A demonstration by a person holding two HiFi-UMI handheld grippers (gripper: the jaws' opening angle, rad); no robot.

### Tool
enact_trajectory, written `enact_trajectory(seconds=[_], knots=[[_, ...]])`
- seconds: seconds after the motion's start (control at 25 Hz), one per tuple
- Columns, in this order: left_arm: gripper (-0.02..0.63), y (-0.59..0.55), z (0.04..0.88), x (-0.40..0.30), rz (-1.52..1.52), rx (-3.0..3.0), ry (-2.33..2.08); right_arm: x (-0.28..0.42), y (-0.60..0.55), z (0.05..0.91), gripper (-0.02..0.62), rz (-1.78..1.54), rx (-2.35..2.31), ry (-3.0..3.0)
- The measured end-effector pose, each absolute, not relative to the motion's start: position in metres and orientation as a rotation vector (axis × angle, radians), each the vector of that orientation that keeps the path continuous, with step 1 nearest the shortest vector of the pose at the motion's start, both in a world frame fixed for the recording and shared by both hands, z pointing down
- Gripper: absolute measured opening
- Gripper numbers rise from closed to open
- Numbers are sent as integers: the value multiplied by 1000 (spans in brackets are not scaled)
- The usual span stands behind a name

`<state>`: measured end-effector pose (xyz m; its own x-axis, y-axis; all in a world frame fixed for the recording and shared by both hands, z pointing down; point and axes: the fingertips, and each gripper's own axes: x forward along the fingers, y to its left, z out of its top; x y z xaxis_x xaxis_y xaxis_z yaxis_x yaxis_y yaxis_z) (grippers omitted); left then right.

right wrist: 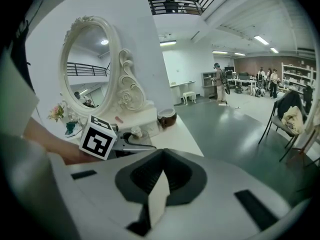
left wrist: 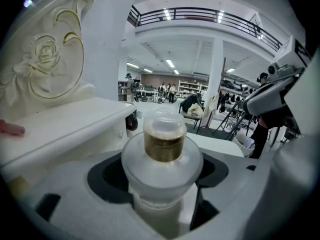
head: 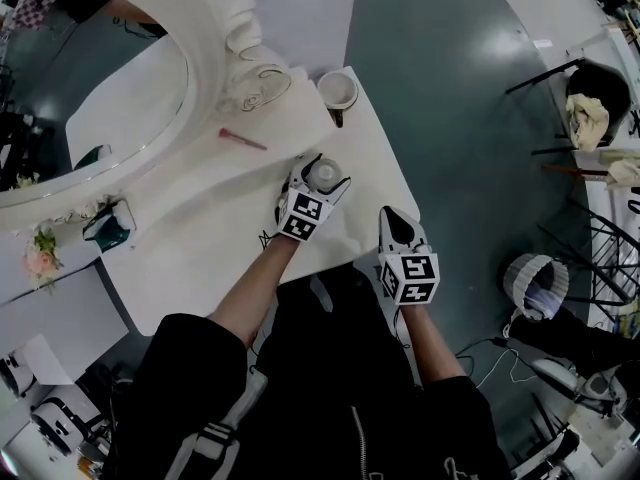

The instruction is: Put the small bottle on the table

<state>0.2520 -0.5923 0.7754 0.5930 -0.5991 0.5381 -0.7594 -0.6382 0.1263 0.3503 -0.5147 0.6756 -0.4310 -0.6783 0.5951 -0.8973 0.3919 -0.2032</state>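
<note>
Two claws, one in each of your hands, both over the right part of the white desk (head: 215, 233).

1. Left claw (head: 322, 173): closed on the small bottle (left wrist: 163, 151), with the jaws standing wide round its frosted, rounded body. The bottle is upright, with a gold collar and a clear cap on top. It is above the desk's right part, near the edge and just in front of the mirror's base. You cannot tell whether its bottom touches the desk.

2. Right claw (head: 392, 220): jaws drawn together with nothing between them. It points down at the desk's near right edge, closer to you than the left claw and apart from it.

3. Oval mirror (head: 90, 78): stands at the far left of the desk in a thick white frame (head: 207, 63) carved with scrolls and a rose.

4. Pink stick (head: 243, 140): lies flat on the white ledge at the foot of the mirror, beyond the left claw.

5. Jar (head: 337, 90): brown sides and a pale rim, at the desk's far right corner beside the mirror's base.

6. Teal vase (head: 108, 226): stands on the left of the desk below the mirror, with pale flowers (head: 42, 258) further left.
</note>
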Motion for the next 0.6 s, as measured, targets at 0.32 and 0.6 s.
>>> enact_trajectory(seconds=[0.32,0.6], knots=[[350,-594,780,253,683,2501,-1147,354,-514,683,2,770,1367,-2225],[428,-583,773,250,684,2525,-1135,348,-510,676,2,764,1372,-2234]])
